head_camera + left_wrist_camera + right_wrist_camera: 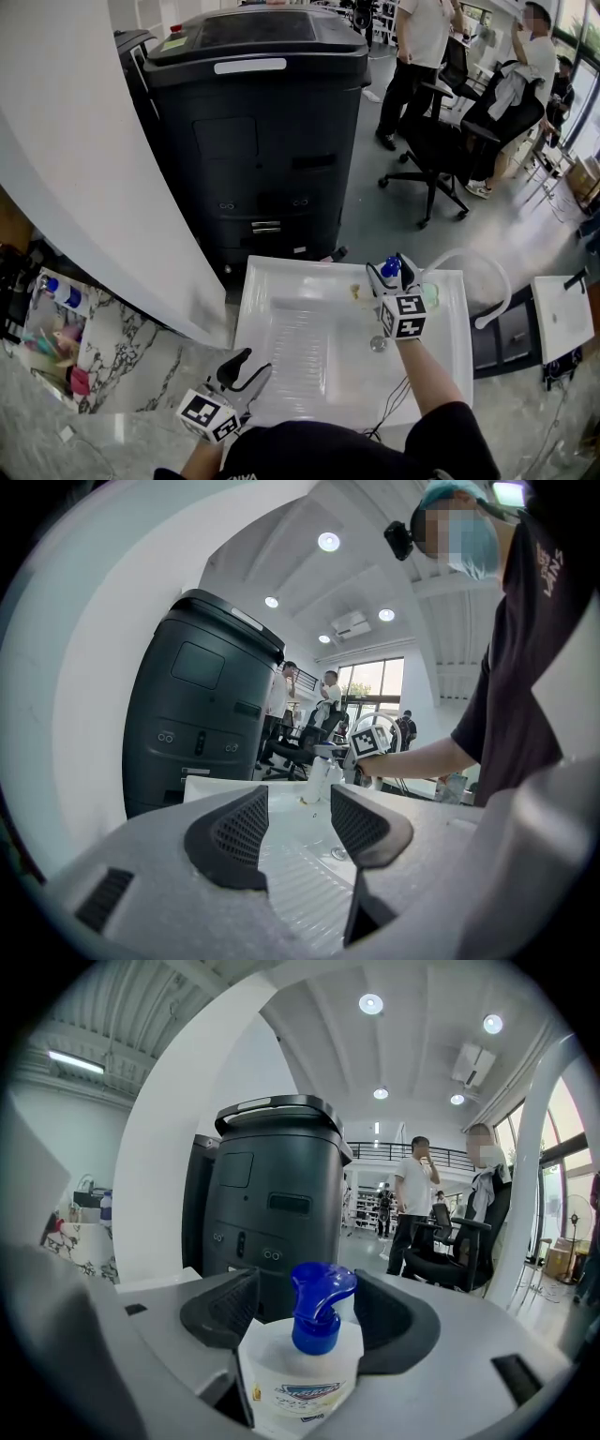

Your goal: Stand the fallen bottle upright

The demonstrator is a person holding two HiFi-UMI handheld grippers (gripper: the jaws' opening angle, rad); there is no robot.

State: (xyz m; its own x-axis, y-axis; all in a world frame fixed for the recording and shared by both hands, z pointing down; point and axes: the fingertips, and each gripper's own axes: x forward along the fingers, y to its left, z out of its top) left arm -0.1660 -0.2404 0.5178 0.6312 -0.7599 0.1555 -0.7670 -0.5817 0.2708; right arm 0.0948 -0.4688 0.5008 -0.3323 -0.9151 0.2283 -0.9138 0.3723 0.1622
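A white spray bottle with a blue pump top (314,1354) stands upright at the far right of the white sink (281,281). In the head view only its blue top (390,268) shows above my right gripper (393,277). The right gripper (305,1302) is open, one jaw on each side of the bottle's shoulder; I cannot make out any pressing grip. My left gripper (255,364) hovers at the sink's near left rim. Its jaws are open with nothing between them (300,808), and they point across the sink toward the bottle (319,778).
A large black machine (253,122) stands just behind the sink. A marbled counter (131,356) lies to the left. A white curved hose (487,272) and a second white tray (561,314) are on the right. Office chairs (441,141) and standing people (417,37) fill the back right.
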